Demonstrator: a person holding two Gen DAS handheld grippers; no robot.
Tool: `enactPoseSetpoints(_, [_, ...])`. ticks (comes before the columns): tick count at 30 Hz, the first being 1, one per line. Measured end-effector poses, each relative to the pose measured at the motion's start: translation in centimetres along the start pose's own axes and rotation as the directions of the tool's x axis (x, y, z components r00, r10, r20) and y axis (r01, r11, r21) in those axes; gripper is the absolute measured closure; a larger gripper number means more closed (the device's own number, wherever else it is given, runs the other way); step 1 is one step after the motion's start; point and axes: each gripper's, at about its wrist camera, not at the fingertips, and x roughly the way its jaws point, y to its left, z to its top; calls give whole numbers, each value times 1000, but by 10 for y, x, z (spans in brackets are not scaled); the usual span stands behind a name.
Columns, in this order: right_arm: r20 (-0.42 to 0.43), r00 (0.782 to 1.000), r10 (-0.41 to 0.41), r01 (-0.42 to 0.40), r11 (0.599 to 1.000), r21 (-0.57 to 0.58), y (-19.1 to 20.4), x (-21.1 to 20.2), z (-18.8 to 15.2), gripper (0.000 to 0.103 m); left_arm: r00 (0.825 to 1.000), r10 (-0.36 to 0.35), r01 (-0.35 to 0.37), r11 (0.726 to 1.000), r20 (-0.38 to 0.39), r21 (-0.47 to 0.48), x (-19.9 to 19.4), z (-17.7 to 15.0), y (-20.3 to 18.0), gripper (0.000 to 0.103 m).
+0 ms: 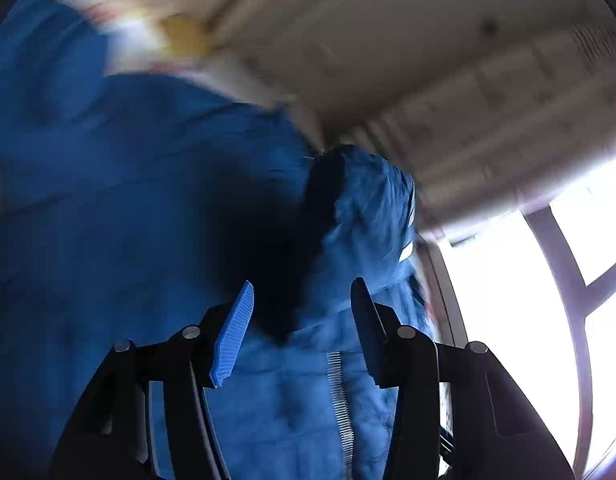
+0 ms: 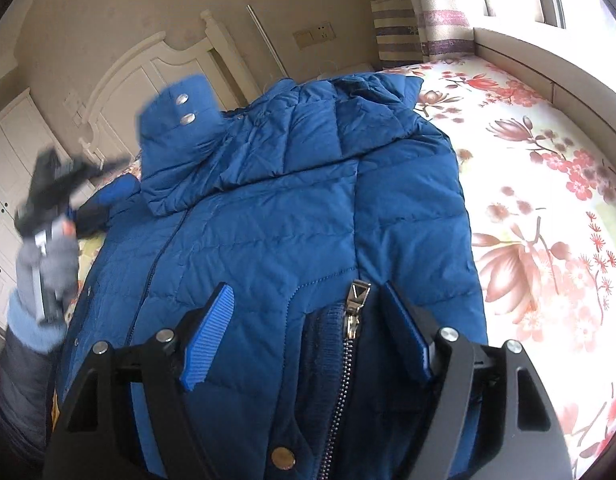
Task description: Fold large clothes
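Straddling the zipper pull [image 2: 359,294] at the bottom centre of the right wrist view, the right claw [image 2: 308,322] stands wide over the blue puffer jacket [image 2: 268,216], nothing pinched. That jacket lies spread on the floral bed sheet [image 2: 548,200], quilted, collar and two snaps toward the white headboard [image 2: 148,64] in the upper left. At left, the left claw [image 2: 68,176] looks blurred; in its own view, jacket fabric fills the gap between its partly parted pads [image 1: 234,332], grip uncertain.

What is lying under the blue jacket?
The blue jacket lies on a floral bedsheet, visible to its right. What the sheet looks like beneath the jacket is covered.
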Motion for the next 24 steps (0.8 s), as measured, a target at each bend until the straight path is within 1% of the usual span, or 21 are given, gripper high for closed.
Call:
enactPoseSetpoints(2, [-2, 1000, -9, 9, 1000, -4, 0, 0, -1, 28, 999, -36, 36, 996, 9, -81, -6, 1, 23, 62])
enactPoseSetpoints(4, [-2, 1000, -28, 28, 1000, -13, 2, 1, -1, 28, 999, -46, 47, 992, 16, -115, -1, 5, 28, 62])
enactPoseSetpoints(6, [-8, 999, -52, 52, 998, -28, 5, 2, -1, 28, 996, -93, 91, 989, -5, -118, 6, 9, 22, 60])
enactPoseSetpoints(7, [-10, 998, -62, 61, 998, -35, 6, 3, -1, 28, 990, -139, 134, 983, -35, -123, 16, 17, 18, 48])
enactPoseSetpoints(8, [-14, 997, -73, 73, 996, -43, 8, 4, -1, 28, 985, -164, 157, 979, -51, -130, 22, 25, 18, 21])
enactPoseSetpoints(9, [-17, 997, -81, 80, 996, -48, 8, 5, -1, 28, 984, -174, 166, 975, -42, -148, 32, 32, 16, 12])
enactPoseSetpoints(10, [-18, 996, -84, 83, 995, -49, 9, 5, -1, 28, 986, -166, 161, 971, -15, -177, 39, 38, 16, 11])
enactPoseSetpoints(11, [-17, 996, -84, 83, 995, -48, 8, 5, -2, 28, 983, -180, 173, 965, -19, -197, 46, 43, 16, 11])
enactPoseSetpoints(13, [-11, 997, -80, 80, 996, -40, 7, 3, -2, 28, 972, -233, 221, 948, -26, -227, 64, 54, 17, 12])
enactPoseSetpoints(14, [-8, 997, -77, 76, 996, -35, 6, 2, -2, 28, 973, -229, 219, 950, -22, -224, 73, 55, 9, 16])
enactPoseSetpoints(15, [-5, 997, -73, 72, 997, -29, 5, 2, -2, 28, 974, -225, 215, 952, -24, -219, 79, 57, 7, 22])
enactPoseSetpoints(16, [-5, 997, -71, 71, 997, -27, 4, 2, -2, 28, 974, -224, 209, 951, -41, -226, 87, 58, 4, 35])
enactPoseSetpoints(17, [-6, 997, -70, 70, 997, -26, 4, 2, -2, 28, 974, -219, 202, 952, -52, -230, 95, 59, 2, 58])
enactPoseSetpoints(18, [-7, 997, -71, 71, 997, -27, 4, 2, -2, 28, 978, -202, 185, 958, -57, -221, 95, 56, -3, 74])
enactPoseSetpoints(19, [-9, 997, -74, 73, 997, -29, 5, 2, -2, 28, 982, -180, 167, 965, -49, -203, 92, 54, -5, 98])
enactPoseSetpoints(20, [-9, 997, -74, 74, 997, -30, 5, 2, -2, 28, 983, -185, 181, 967, -3, -179, 81, 52, -10, 101])
enactPoseSetpoints(21, [-7, 997, -77, 76, 997, -30, 5, 1, -2, 28, 984, -172, 178, 974, 53, -141, 70, 53, -15, 101])
enactPoseSetpoints(22, [-3, 996, -88, 88, 996, -32, 6, 0, -2, 28, 981, -157, 167, 983, 116, -81, 50, 50, -26, 101])
enactPoseSetpoints(23, [0, 994, -107, 106, 994, -39, 8, -2, -3, 28, 968, -145, 142, 989, 207, 30, 18, 43, -47, 101])
enactPoseSetpoints(24, [8, 992, -129, 129, 990, -54, 12, -5, -1, 28, 957, -134, 112, 989, 259, 96, -3, 35, -59, 101])
